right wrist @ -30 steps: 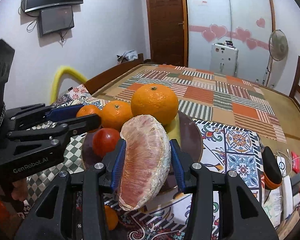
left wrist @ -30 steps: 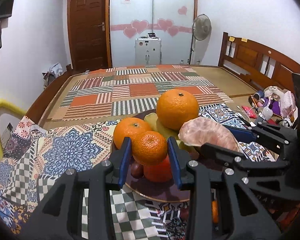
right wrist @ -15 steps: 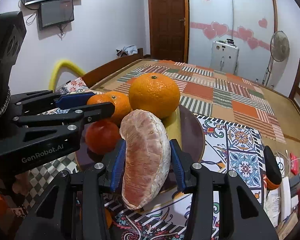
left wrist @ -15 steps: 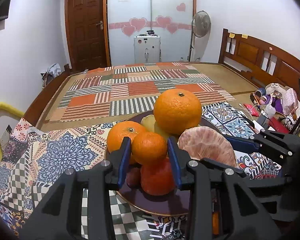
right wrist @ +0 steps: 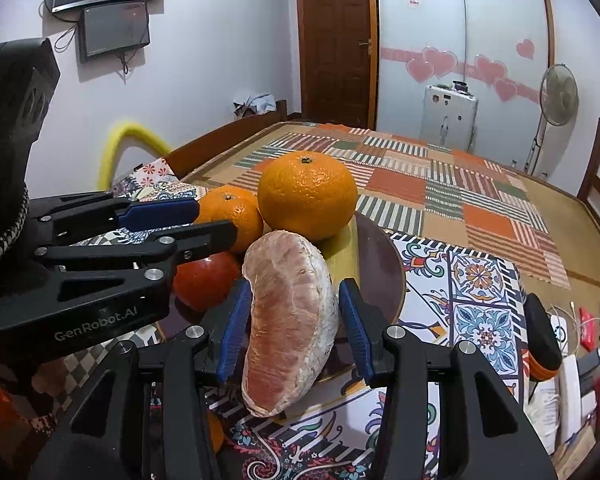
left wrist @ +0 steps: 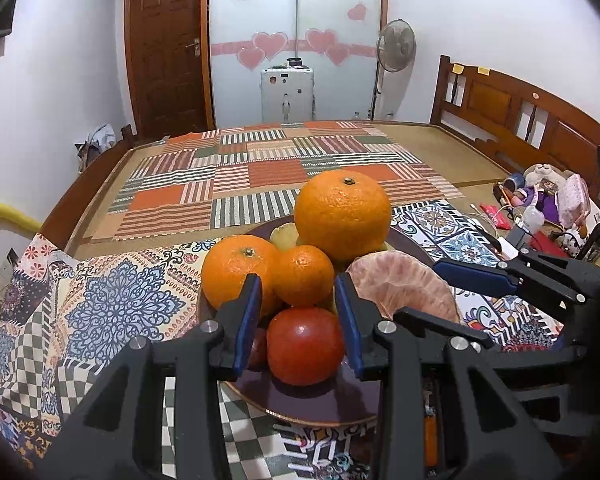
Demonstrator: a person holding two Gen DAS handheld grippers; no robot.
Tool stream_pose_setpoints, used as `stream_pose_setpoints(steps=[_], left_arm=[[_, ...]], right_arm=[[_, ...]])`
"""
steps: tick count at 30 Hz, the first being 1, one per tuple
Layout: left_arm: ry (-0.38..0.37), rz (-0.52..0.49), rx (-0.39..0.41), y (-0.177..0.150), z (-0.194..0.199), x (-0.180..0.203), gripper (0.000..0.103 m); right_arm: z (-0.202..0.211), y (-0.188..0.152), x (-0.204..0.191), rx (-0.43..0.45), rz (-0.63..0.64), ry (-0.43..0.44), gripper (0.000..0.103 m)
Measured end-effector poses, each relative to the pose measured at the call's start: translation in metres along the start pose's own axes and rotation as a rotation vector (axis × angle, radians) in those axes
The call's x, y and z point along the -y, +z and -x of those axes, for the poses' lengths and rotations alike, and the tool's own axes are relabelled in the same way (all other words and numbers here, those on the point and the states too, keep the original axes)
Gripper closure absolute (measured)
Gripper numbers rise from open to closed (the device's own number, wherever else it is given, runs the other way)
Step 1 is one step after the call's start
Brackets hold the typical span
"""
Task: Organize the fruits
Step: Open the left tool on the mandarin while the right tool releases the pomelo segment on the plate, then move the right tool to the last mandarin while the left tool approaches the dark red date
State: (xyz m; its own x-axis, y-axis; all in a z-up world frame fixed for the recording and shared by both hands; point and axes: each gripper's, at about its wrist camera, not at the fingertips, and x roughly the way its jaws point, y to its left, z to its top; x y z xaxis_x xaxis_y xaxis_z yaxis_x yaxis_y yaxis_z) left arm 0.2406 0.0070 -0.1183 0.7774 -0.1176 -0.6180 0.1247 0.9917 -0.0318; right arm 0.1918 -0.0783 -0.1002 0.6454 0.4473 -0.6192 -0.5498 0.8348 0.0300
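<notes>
Glossy tomato, dimpled orange

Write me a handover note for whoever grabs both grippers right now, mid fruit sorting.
Left gripper: open, holding nothing; the small orange sits on the pile just past its tips, above the tomato.
Right gripper: pads hug the peeled pomelo segment; I cannot tell whether they are pressing.
Done: big orange, medium orange, small orange and tomato are all on the dark plate.
Left: the segment leans over the plate's near rim. Probably settle it fully inside, then back both grippers off.
</notes>
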Motion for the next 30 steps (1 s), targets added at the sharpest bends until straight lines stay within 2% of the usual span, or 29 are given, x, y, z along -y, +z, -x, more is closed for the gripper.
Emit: stream_pose_setpoints(steps=[11, 18, 24, 30], left_arm=[[0.012, 0.005, 0.072, -0.009, 0.066, 0.001, 0.064], [0.017, 0.006, 0.131, -0.024, 0.114, 0.006, 0.054], [0.008, 0.018, 0.139, -0.040, 0.137, 0.004, 0.049], [0.003, 0.042, 0.111, -0.057, 0.140, 0.000, 0.043]], right_arm=[[0.043, 0.001, -0.011, 0.056, -0.013, -0.013, 0.060], [0.075, -0.005, -0.026, 0.097, -0.010, -0.017, 0.056], [0.083, -0.018, -0.036, 0.082, -0.003, -0.012, 0.056], [0.071, -0.040, -0.043, 0.027, -0.003, 0.005, 0.056]])
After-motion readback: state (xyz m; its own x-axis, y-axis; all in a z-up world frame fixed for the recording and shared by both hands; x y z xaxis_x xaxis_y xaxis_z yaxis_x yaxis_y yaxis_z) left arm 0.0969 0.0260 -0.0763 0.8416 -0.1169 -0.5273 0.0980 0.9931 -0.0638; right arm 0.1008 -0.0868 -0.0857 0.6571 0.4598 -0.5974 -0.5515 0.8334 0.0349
